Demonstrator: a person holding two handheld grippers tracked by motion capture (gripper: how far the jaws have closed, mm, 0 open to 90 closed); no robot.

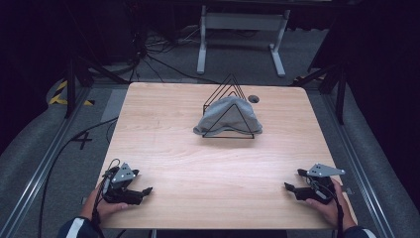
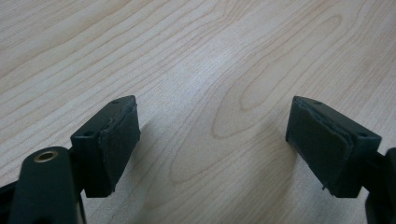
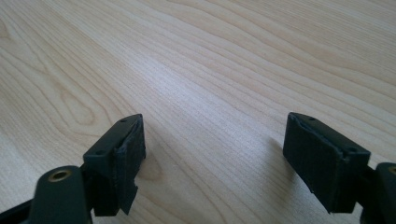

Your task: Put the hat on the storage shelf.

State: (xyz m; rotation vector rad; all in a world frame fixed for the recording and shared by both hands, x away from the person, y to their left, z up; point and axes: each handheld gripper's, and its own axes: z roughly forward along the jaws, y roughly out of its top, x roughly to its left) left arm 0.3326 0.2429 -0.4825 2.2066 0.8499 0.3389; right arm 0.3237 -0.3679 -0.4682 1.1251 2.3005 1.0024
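Tabletop [image 1: 173, 144]: pale wood.
Left tool [image 1: 143, 192]: released, jaws wide.
Right tool [image 1: 292, 187]: released.
Grey cloth [image 1: 225, 115]: draped over wire rack [image 1: 229, 84], ahead of both tools.

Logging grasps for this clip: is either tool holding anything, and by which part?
Nothing is held: left tool and right tool stand open over bare table.

The counter [image 1: 163, 129] is light wood with wavy grain lines and rounded corners. It has a small round hole [image 1: 253, 98] near its far edge, at about 1 o'clock. Around it the floor [image 1: 29, 158] is grey. Black cables [image 1: 163, 54] lie in a tangle on the floor at 11 o'clock. A white metal frame [image 1: 242, 29] with two legs stands at 12 o'clock. Yellow and black striped tape [image 1: 62, 94] is at 10 o'clock. The room behind is very dark.
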